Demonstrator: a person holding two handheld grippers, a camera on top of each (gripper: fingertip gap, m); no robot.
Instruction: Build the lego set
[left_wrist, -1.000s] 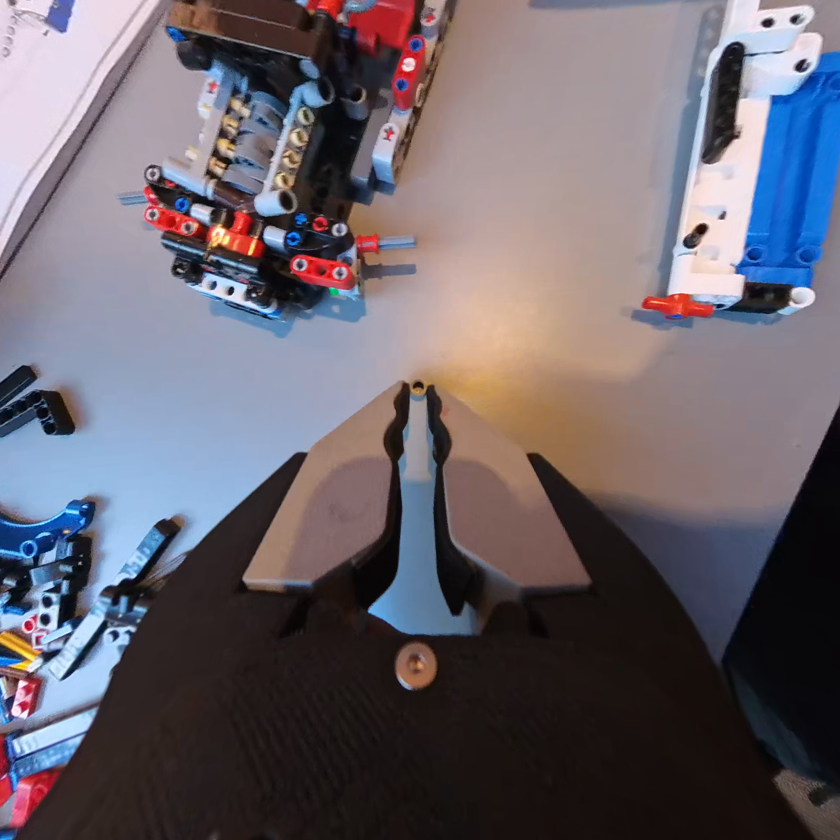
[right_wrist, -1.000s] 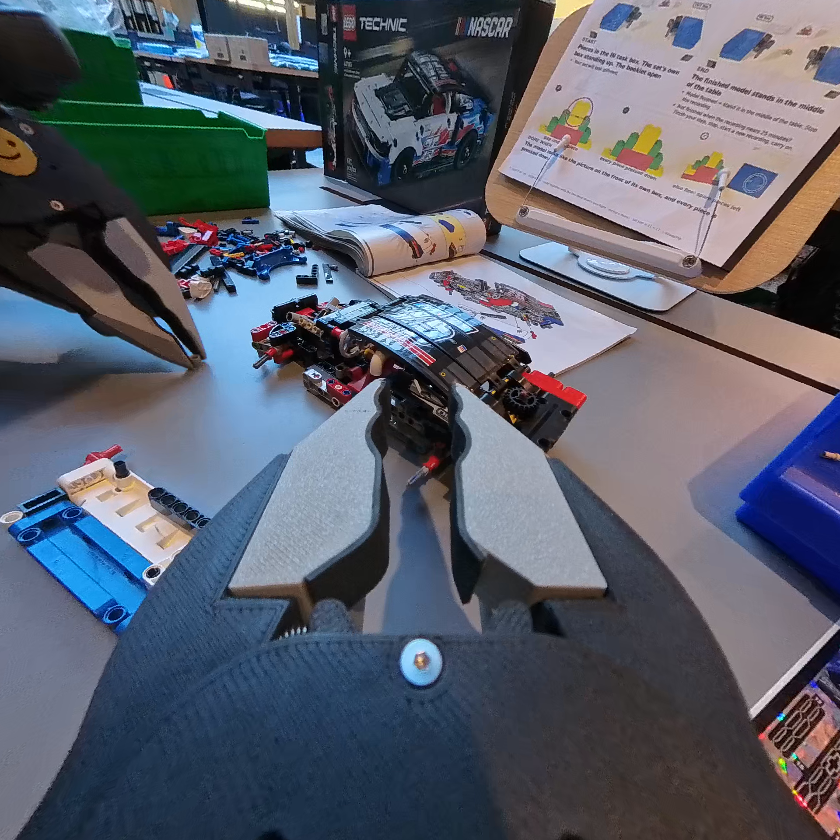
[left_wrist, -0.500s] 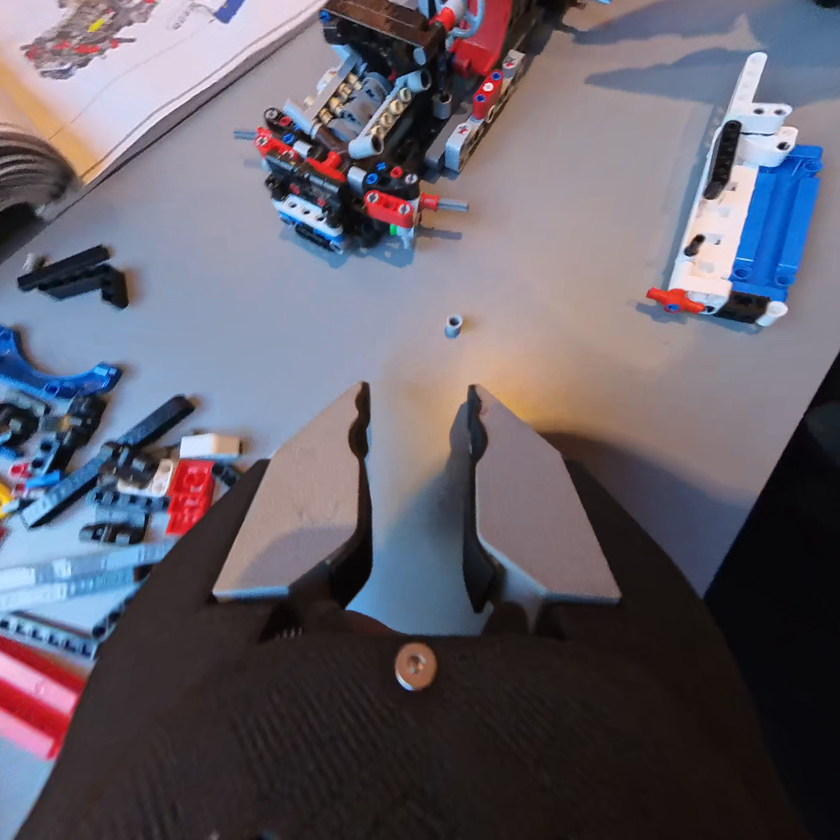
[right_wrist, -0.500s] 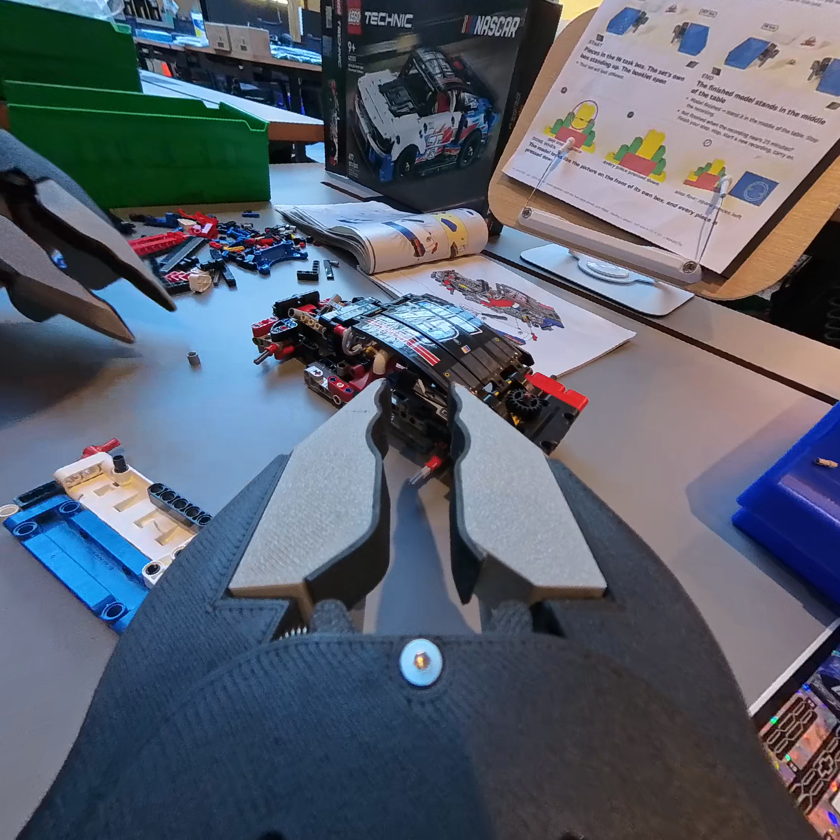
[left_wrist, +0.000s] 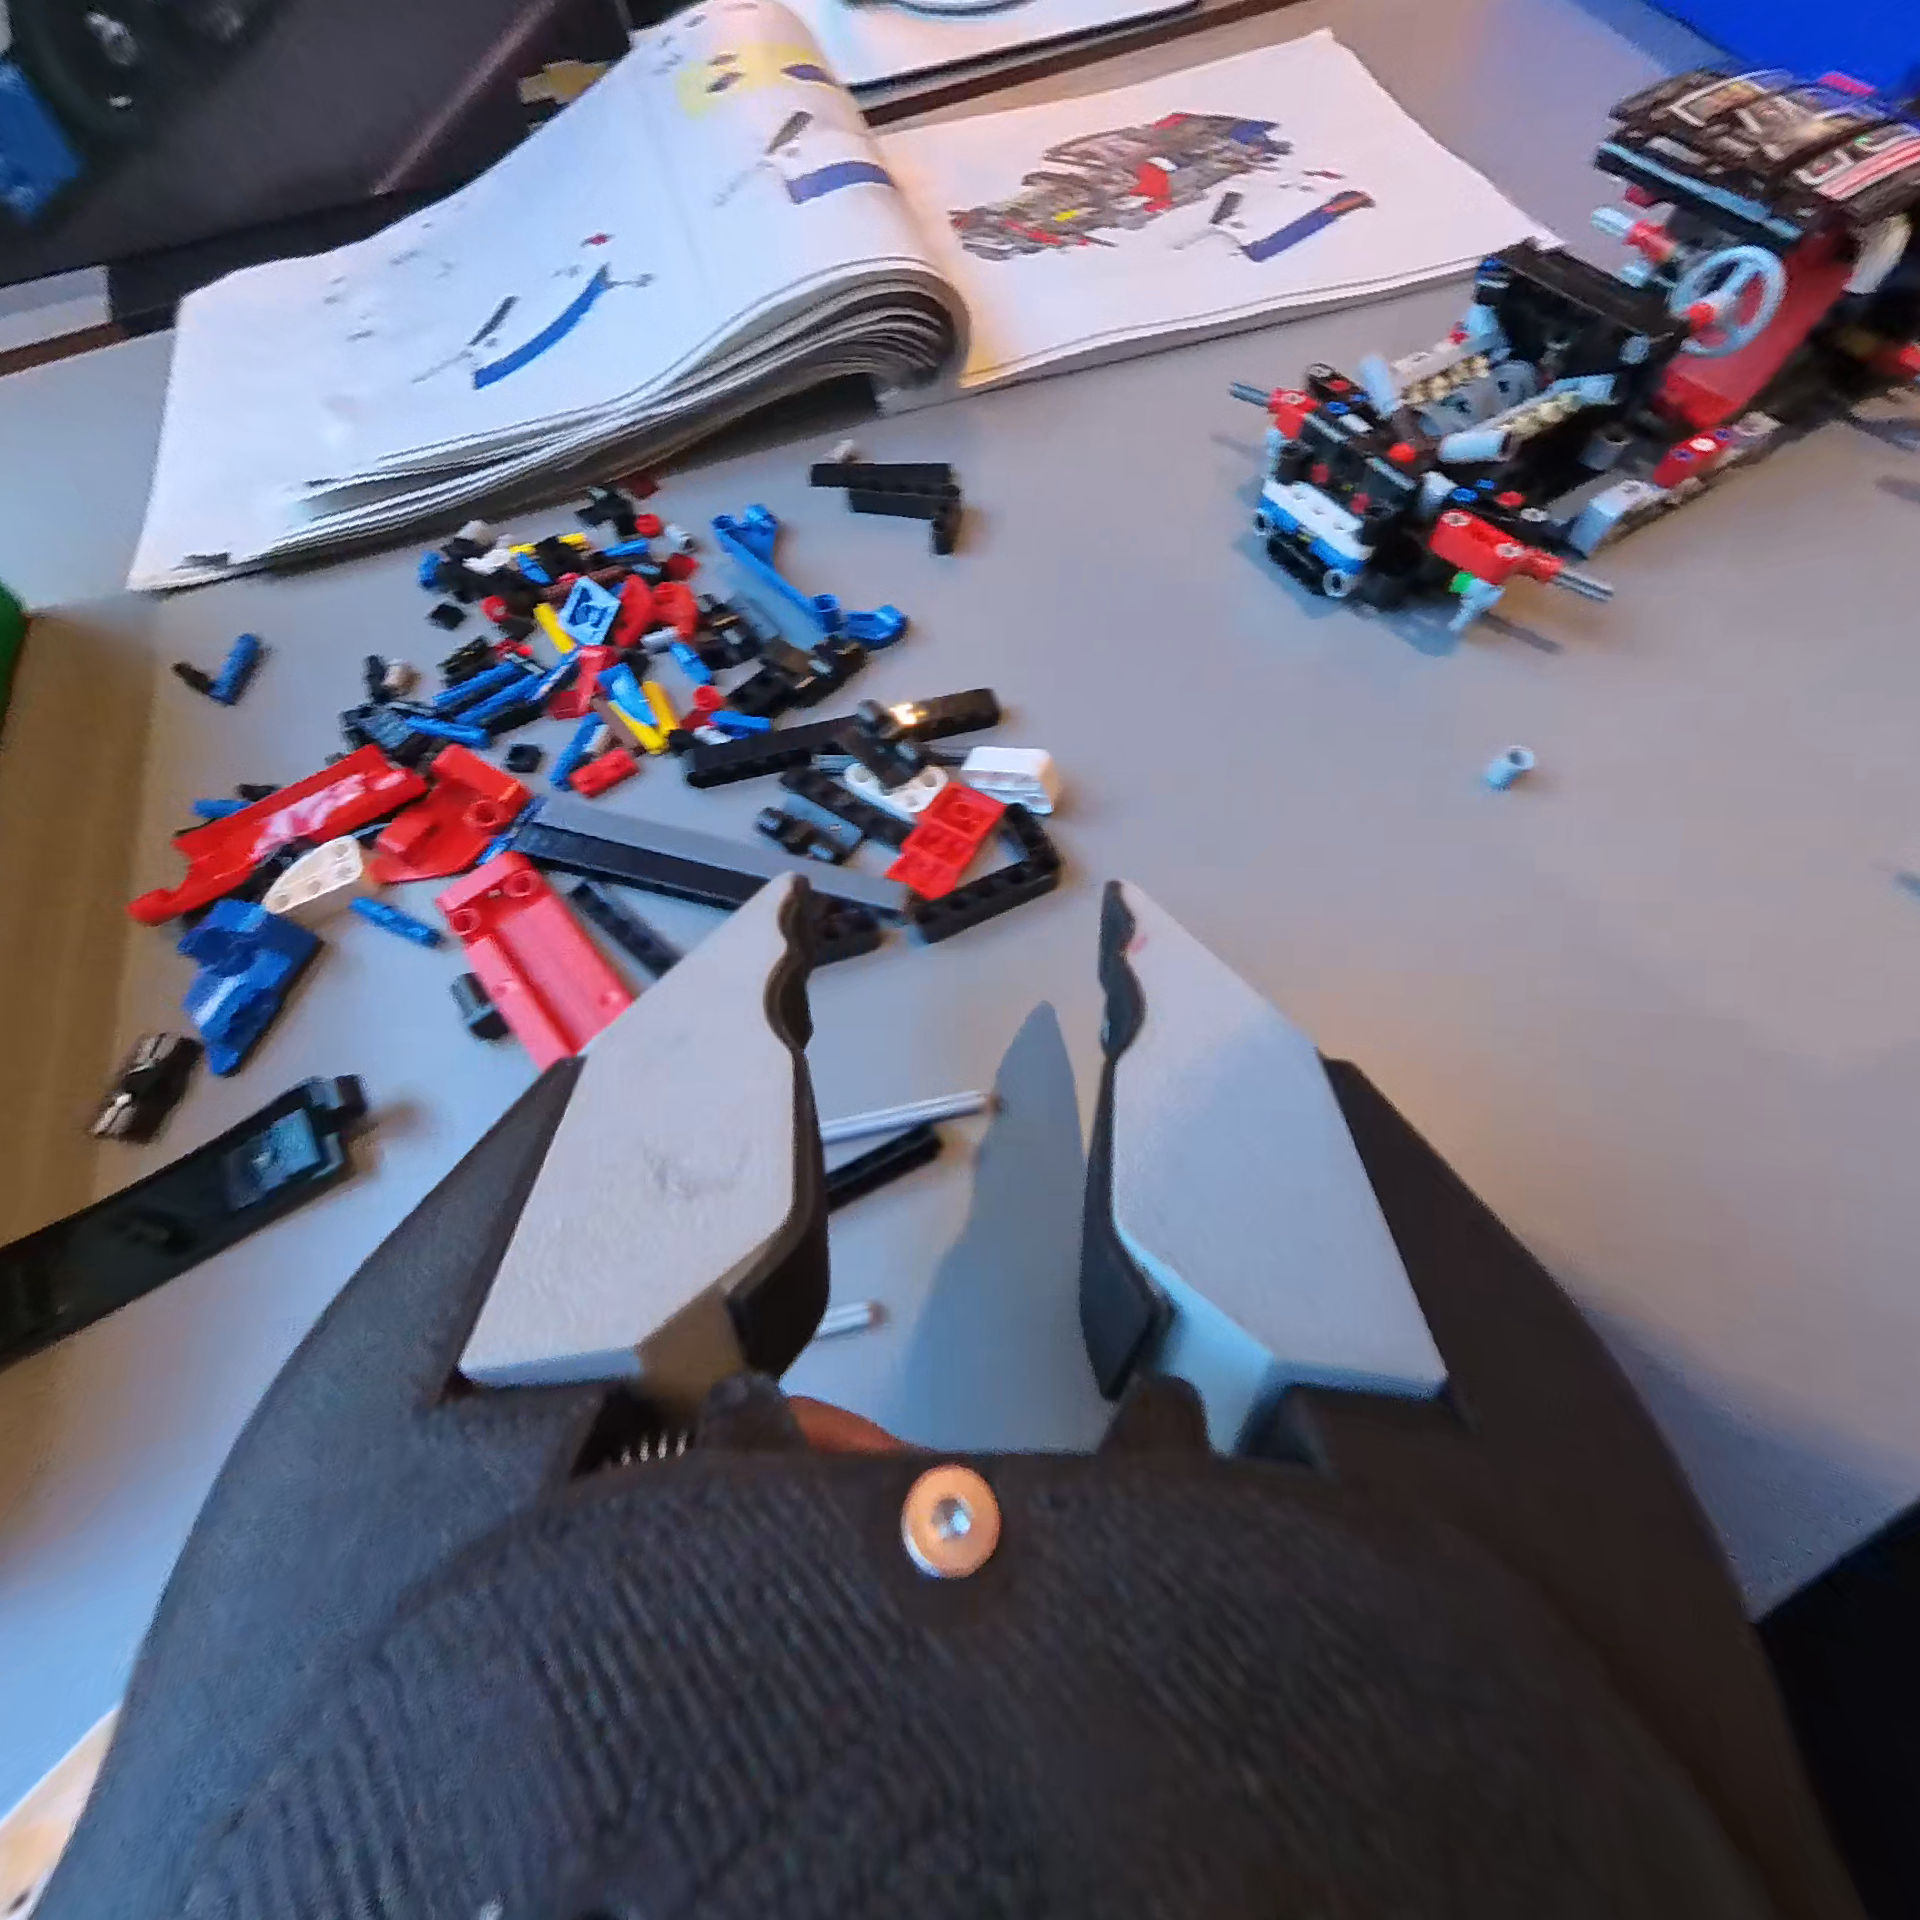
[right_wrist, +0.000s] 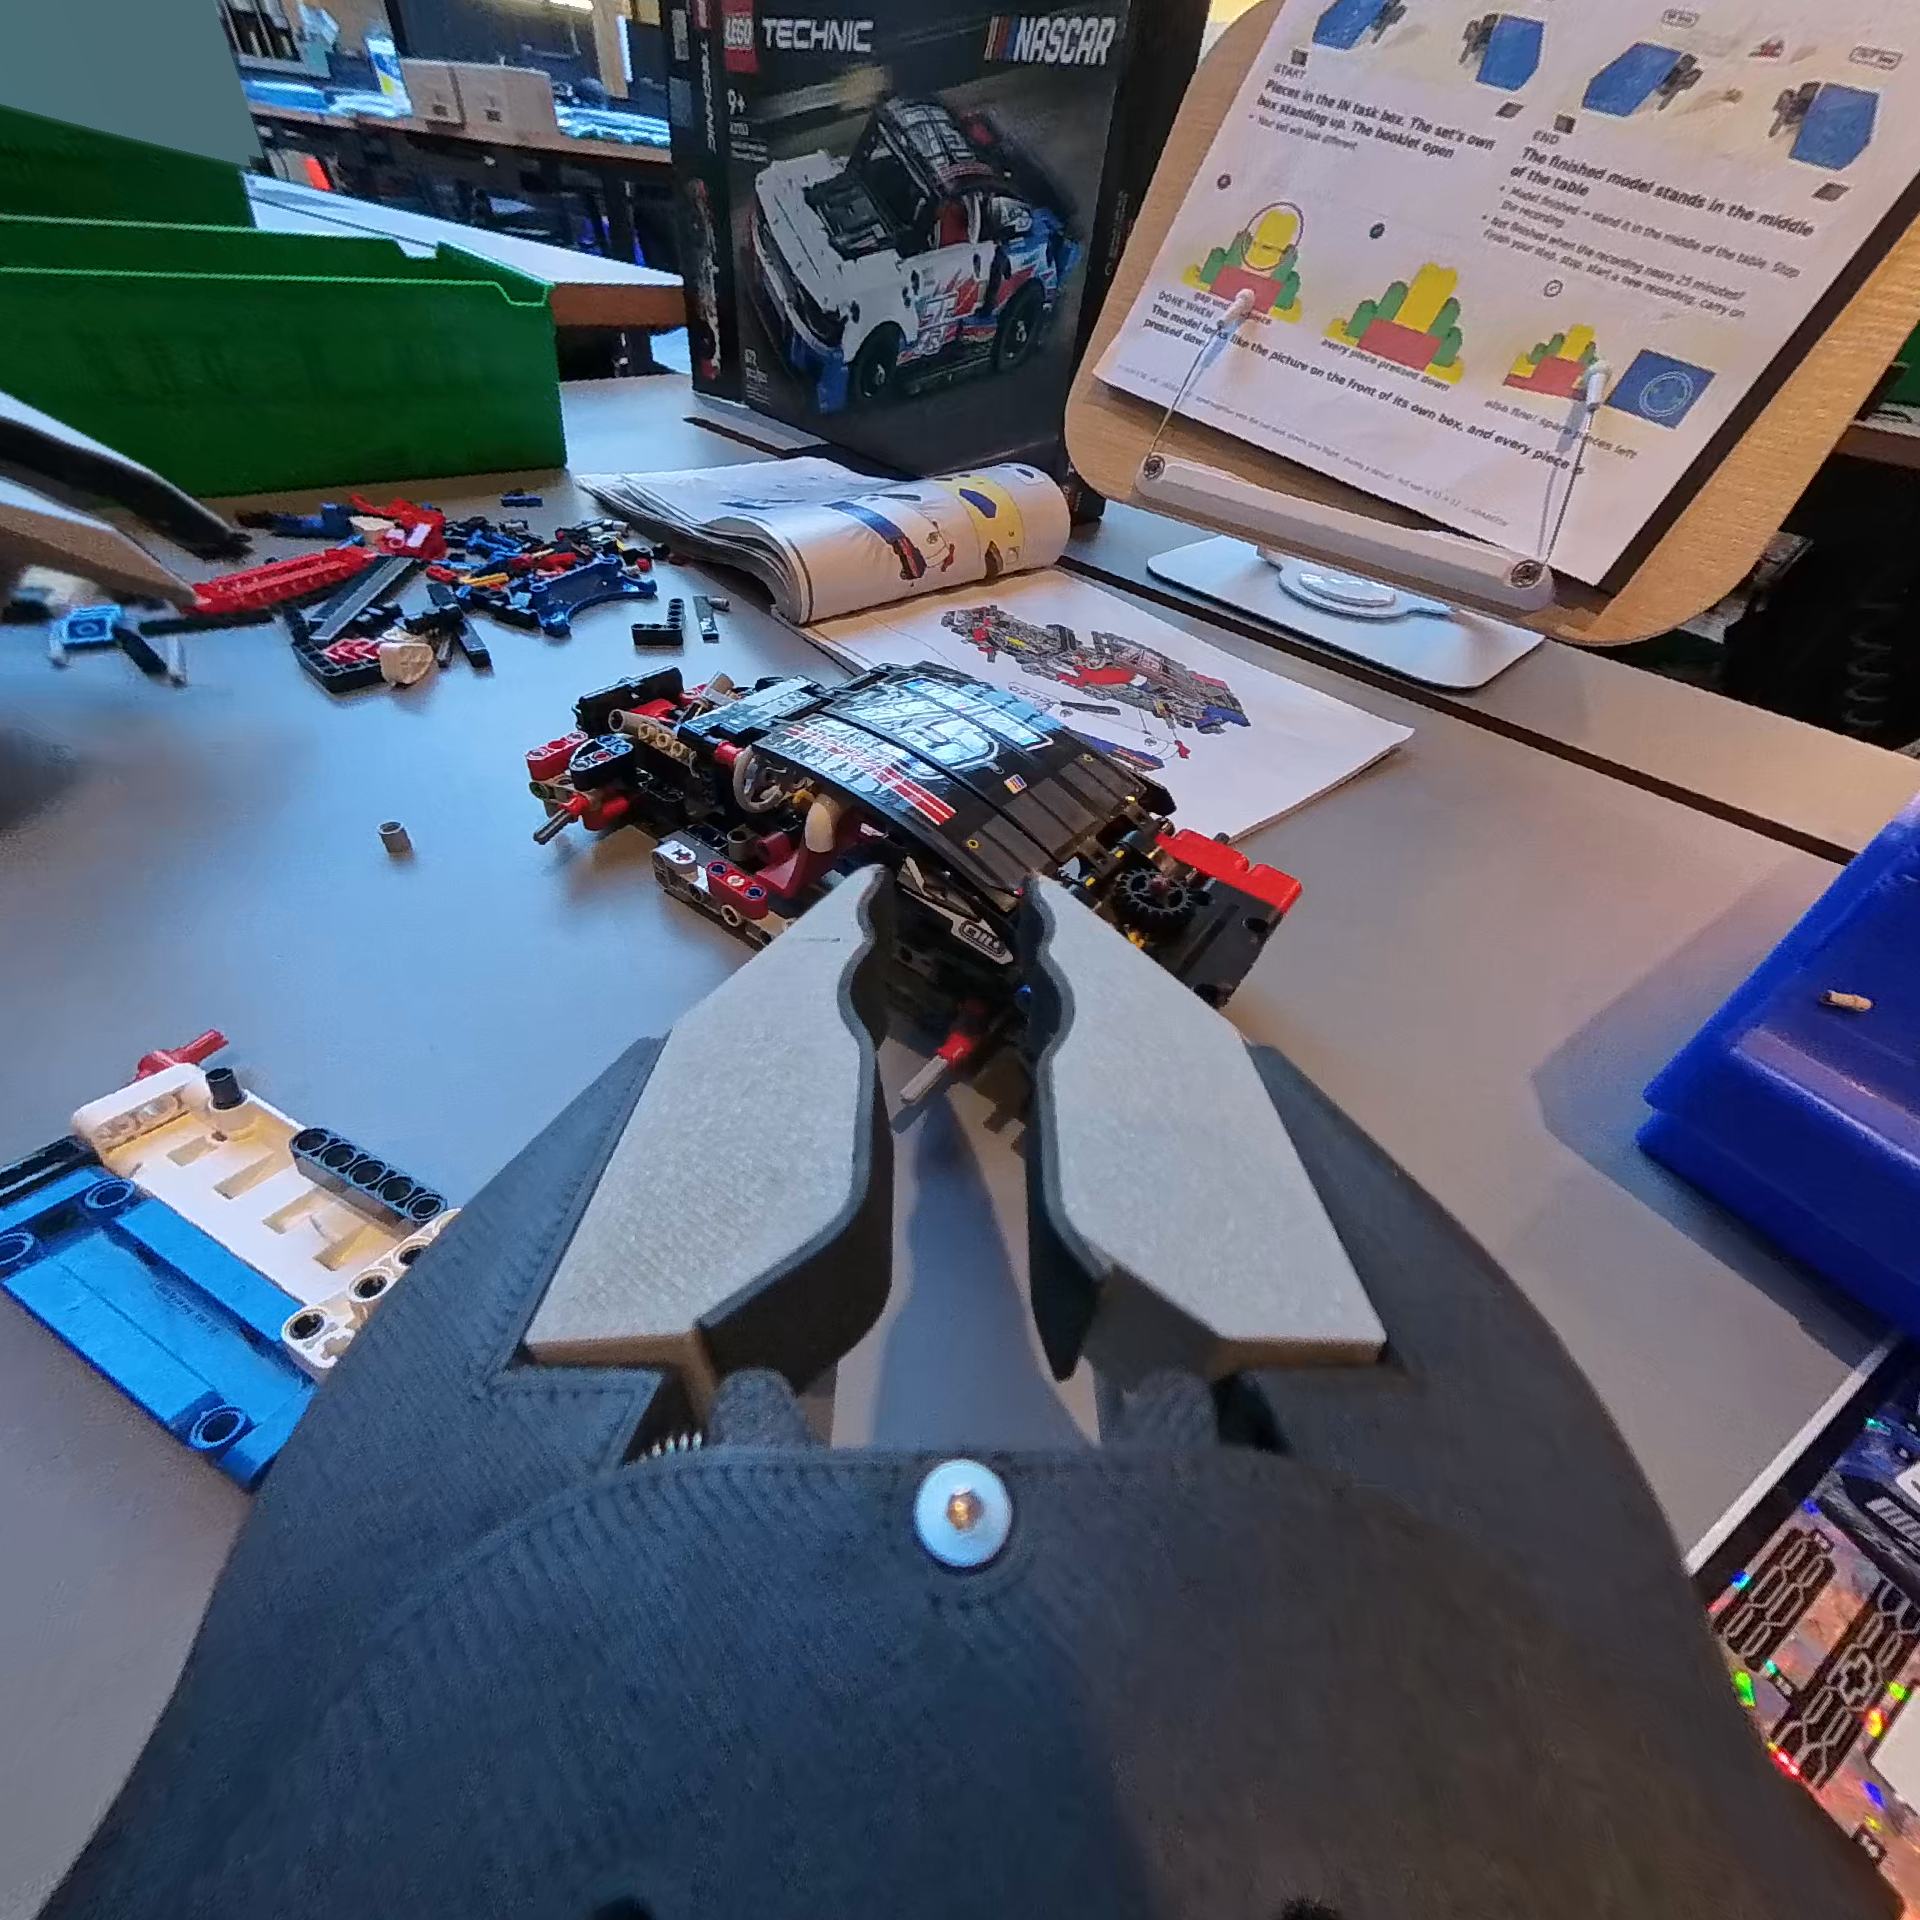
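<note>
The grey surface (right_wrist: 364, 977) holds everything. On it sits the half-built car (right_wrist: 894, 790), with an open booklet (left_wrist: 665, 260) behind it. The right hand-held gripper (right_wrist: 956, 904) is partly open and holds nothing; its tips sit right at the back of the car. The left hand-held gripper (left_wrist: 951, 904) is wide open and empty, hanging over the near edge of the loose pile of parts (left_wrist: 623, 727). One blue and white panel (right_wrist: 208, 1236) lies apart, near the right gripper. One tiny grey tube (left_wrist: 1509, 769) lies alone between the pile and the car.
</note>
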